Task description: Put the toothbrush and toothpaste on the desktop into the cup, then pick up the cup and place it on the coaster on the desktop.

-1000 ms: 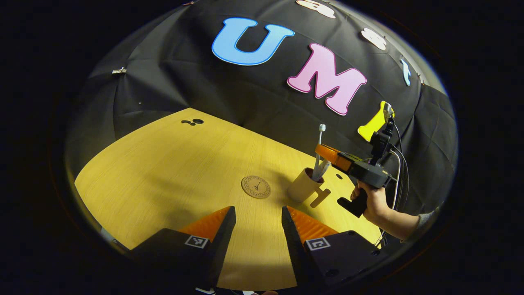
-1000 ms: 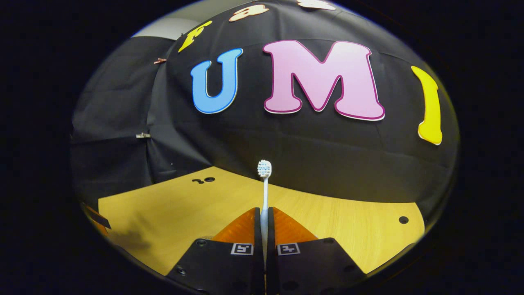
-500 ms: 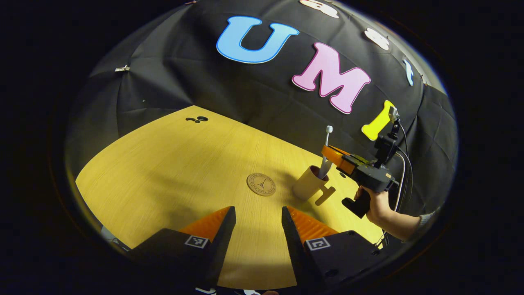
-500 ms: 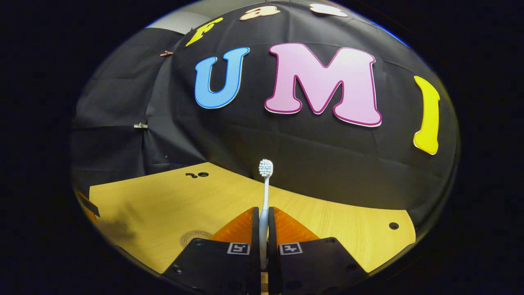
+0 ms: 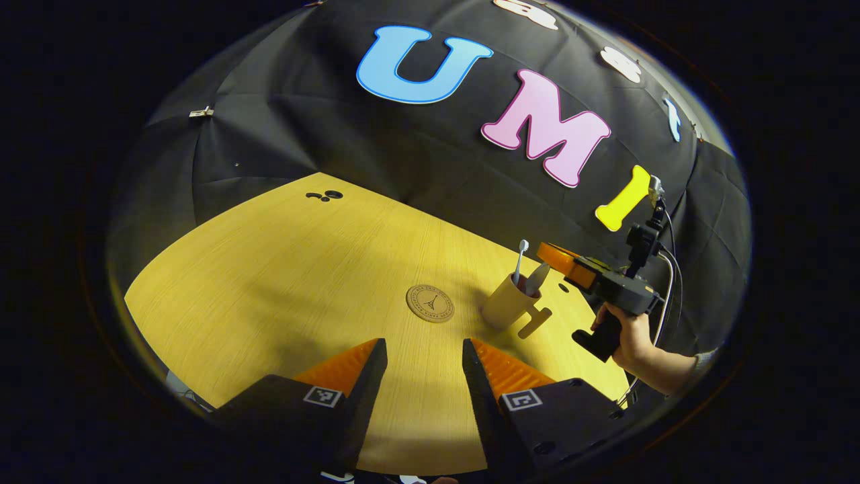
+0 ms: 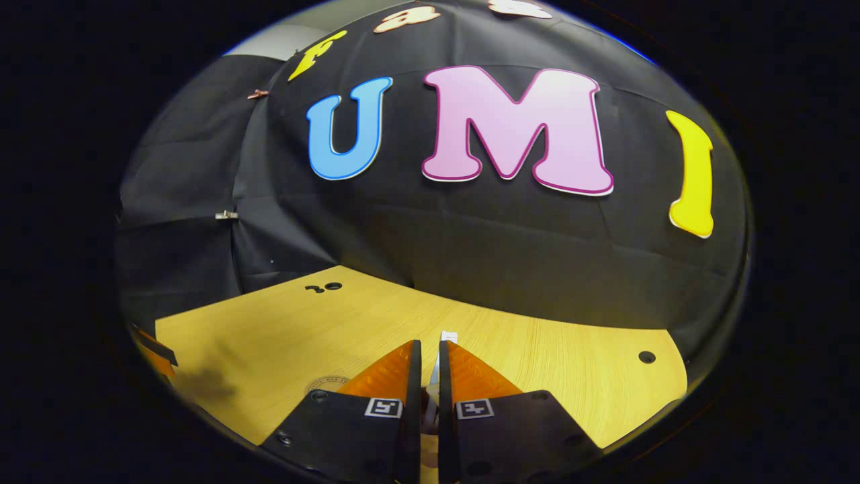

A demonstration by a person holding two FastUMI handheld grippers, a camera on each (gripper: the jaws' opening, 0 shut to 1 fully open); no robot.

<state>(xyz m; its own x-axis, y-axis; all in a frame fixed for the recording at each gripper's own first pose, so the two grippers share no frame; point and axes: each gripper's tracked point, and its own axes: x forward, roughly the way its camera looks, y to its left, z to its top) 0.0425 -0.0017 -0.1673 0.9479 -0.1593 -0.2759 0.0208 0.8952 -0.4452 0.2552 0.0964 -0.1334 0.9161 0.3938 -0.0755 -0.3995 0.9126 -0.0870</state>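
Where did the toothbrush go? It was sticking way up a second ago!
The toothbrush dropped down into the cup; the right gripper let it go and backed away slightly. The cup, the coaster and the open left gripper stayed put.

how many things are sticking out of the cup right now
2. In the cup, the toothbrush stands on the side nearer the coaster, and the toothpaste leans toward the right gripper. Anything lower inside is hidden.
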